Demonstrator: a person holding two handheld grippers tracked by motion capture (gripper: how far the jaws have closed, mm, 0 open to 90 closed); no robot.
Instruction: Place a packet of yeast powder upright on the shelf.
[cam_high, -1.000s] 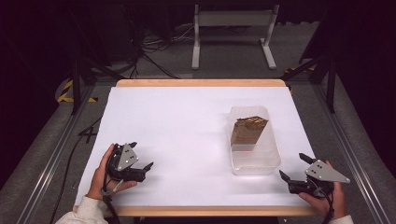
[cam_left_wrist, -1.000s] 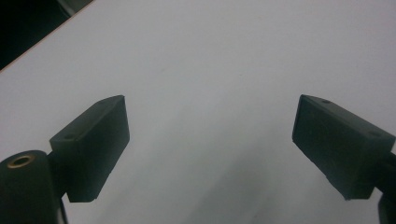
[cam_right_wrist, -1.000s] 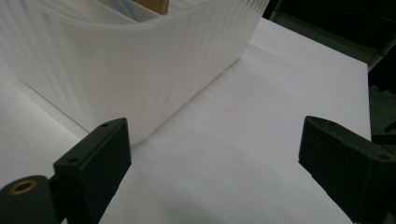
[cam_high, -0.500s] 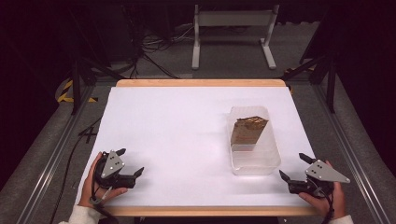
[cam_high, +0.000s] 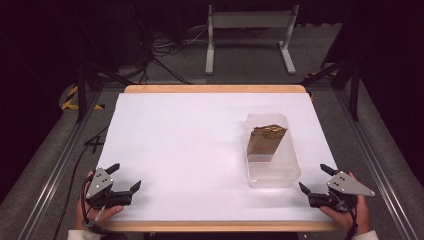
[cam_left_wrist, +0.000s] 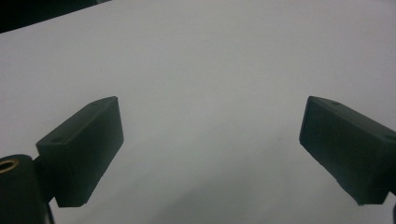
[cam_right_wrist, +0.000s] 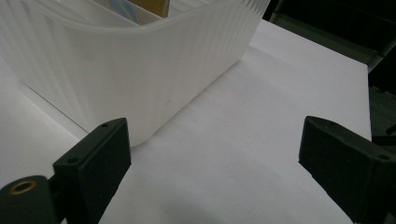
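A clear plastic bin (cam_high: 272, 172) stands on the right half of the white table (cam_high: 190, 145), with a brown paper packet (cam_high: 265, 140) leaning upright inside it. My left gripper (cam_high: 125, 177) rests open at the table's front left corner, nothing between its jaws. In the left gripper view, the left gripper (cam_left_wrist: 210, 140) faces bare white tabletop. My right gripper (cam_high: 312, 179) rests open at the front right corner, just right of the bin's near end. In the right gripper view, the right gripper (cam_right_wrist: 212, 154) looks at the ribbed bin wall (cam_right_wrist: 121, 79), a sliver of the packet (cam_right_wrist: 149, 7) above it.
The table has a wooden edge (cam_high: 215, 89) at the back and front. Beyond it lie a dark floor, cables (cam_high: 165, 50) and a white metal stand (cam_high: 250, 30). Metal rails (cam_high: 55, 165) run along both sides of the table.
My left gripper has drawn back toward the front left corner of the table, still open. The right gripper and the bin have stayed put.
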